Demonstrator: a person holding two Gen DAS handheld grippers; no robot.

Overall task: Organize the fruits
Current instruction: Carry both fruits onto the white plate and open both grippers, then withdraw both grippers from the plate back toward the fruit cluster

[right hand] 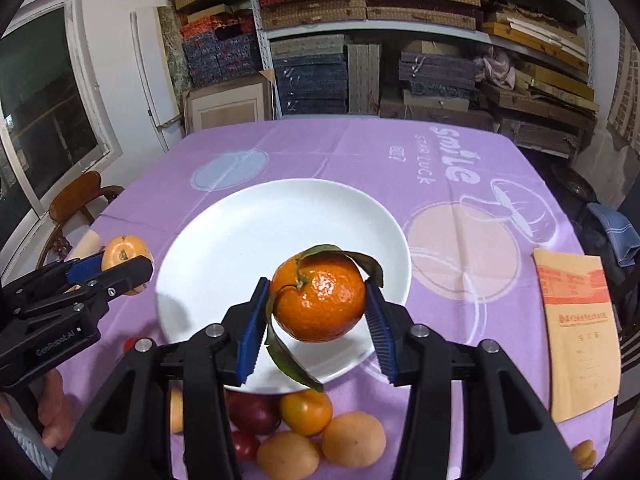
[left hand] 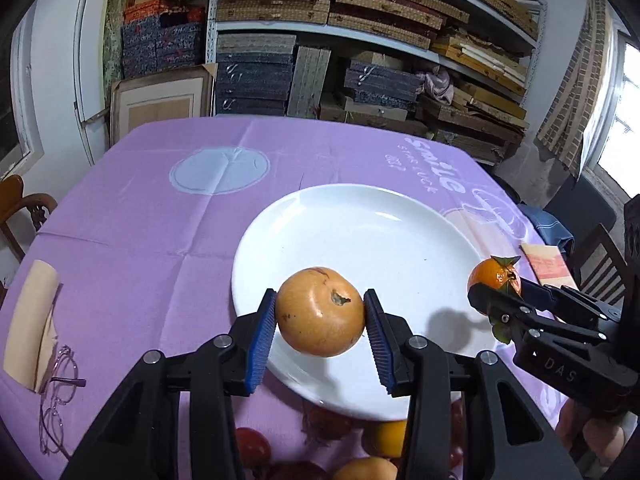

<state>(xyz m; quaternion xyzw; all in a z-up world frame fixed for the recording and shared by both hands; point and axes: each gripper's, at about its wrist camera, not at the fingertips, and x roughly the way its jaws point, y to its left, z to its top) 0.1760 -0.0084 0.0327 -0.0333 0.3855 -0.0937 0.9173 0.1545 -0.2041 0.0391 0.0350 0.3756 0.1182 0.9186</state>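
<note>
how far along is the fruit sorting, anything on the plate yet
Done: nothing yet; the round white plate is bare. In hand: the left gripper clamps a pale yellow-orange round fruit and the right gripper clamps a leafy orange mandarin, both over the plate. Left: the pile of red and orange fruit on the purple tablecloth.

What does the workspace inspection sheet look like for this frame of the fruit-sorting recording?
Surface: purple tablecloth, printed and creased.
Job's things: white plate, nothing resting on it; loose fruit pile at its near edge.
Clutter: glasses, tan booklet.
Grippers: left gripper shut on a tan round fruit; right gripper shut on a leafy mandarin, both held above the plate.
Cables: nothing seen.
Surroundings: shelves of stacked boxes, wooden chair, window.
</note>
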